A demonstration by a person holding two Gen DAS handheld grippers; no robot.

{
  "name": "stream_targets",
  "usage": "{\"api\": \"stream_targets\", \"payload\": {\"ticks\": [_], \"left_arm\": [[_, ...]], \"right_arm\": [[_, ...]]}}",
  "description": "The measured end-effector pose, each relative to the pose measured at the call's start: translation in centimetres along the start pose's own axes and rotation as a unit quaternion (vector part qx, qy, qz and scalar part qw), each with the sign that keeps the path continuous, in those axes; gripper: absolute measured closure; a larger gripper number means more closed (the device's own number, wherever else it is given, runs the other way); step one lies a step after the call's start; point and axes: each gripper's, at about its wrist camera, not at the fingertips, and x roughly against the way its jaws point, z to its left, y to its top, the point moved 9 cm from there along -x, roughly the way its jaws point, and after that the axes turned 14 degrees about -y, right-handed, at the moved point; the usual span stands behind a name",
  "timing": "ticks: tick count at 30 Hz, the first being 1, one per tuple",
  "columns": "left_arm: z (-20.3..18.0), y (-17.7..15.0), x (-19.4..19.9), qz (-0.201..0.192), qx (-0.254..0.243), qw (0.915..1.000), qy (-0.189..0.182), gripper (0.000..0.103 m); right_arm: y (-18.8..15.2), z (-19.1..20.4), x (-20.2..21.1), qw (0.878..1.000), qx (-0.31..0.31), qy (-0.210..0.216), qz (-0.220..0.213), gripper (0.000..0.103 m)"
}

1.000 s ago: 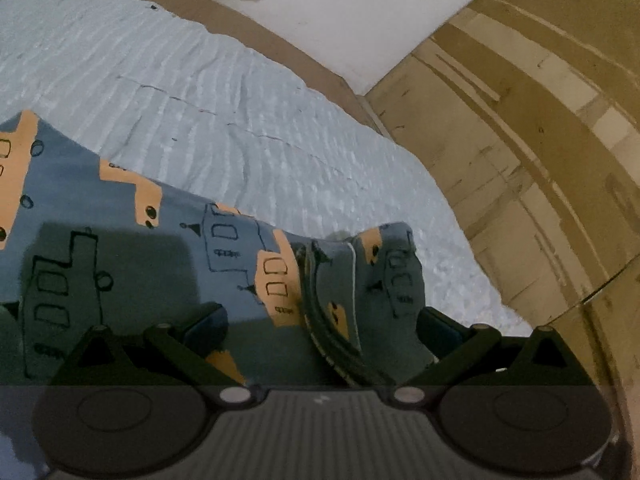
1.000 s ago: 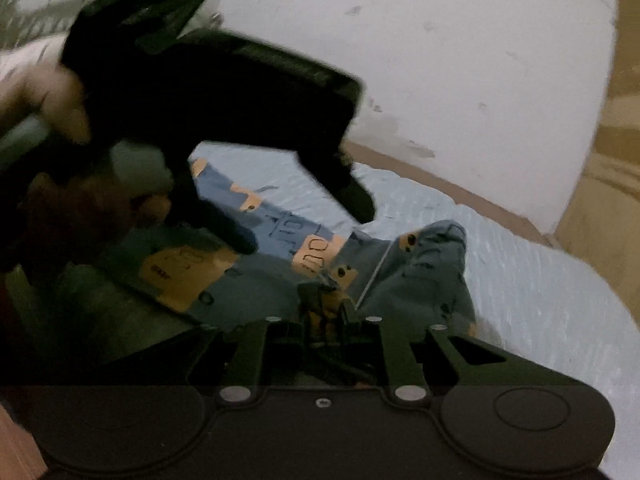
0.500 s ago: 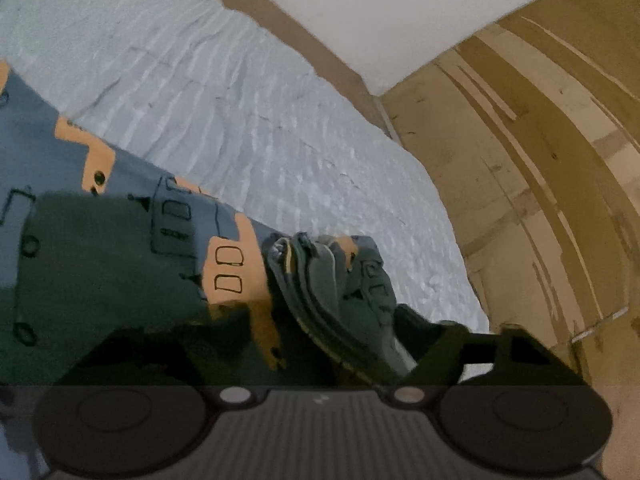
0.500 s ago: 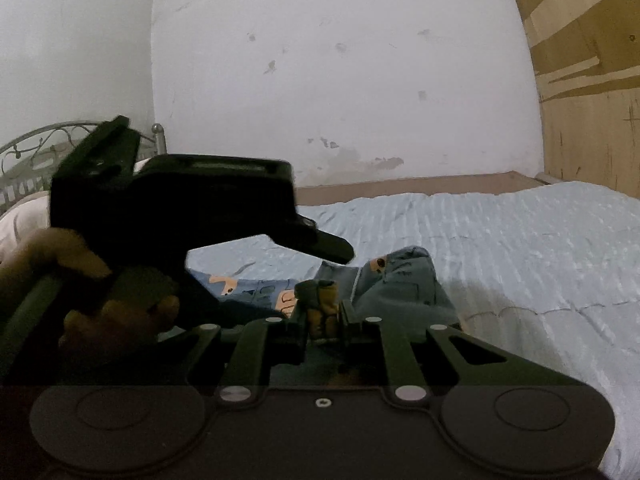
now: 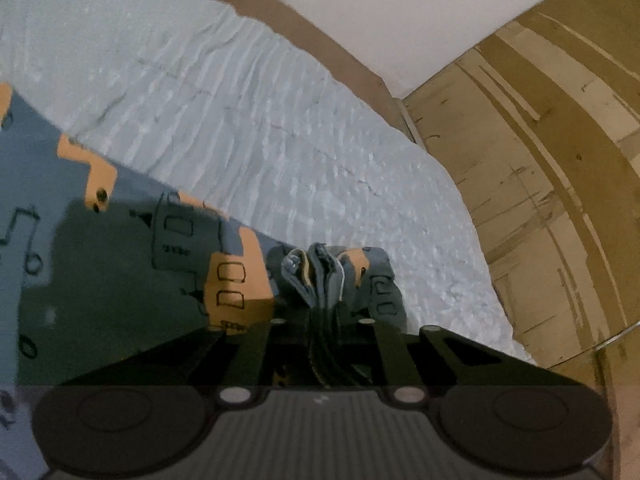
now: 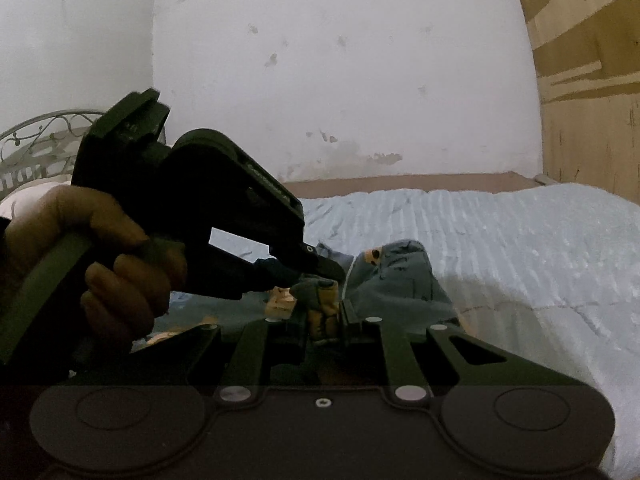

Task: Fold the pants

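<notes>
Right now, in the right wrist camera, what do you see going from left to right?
Metal bed frame → person's hand → left tool → blue pants → light blue bedspread → wooden panel.

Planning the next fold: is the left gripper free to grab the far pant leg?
Probably not: the left gripper is shut on the bunched blue, orange-patterned pants and must release first.

Right gripper [image 6: 324, 320] clamped on a bunched fold of blue pants [image 6: 400, 284] lying on pale blue bedding [image 6: 520, 248]. Left gripper [image 6: 320, 270], held in a hand [image 6: 100, 264], pinching the same bunch from the left.
</notes>
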Motion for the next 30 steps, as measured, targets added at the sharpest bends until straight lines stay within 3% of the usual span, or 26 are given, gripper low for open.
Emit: {"api": "stream_targets", "payload": {"ticks": [10,19,30], "left_arm": [[-1.3,1.2,4.8,-0.024,-0.027,0.9994,0.006,0.092],[0.1,3.6,11.8,-0.050,-0.046,0.9964,0.050,0.093],[6.3,3.4,17.5,-0.061,-0.025,0.9922,0.105,0.093]], "right_arm": [[1.7,2.7,1.8,0.999,0.016,0.019,-0.019,0.086],[3.3,8.5,3.2,0.995,0.036,0.093,-0.025,0.086],[1.2,16.0,1.9,0.982,0.087,0.163,0.039,0.087]]}}
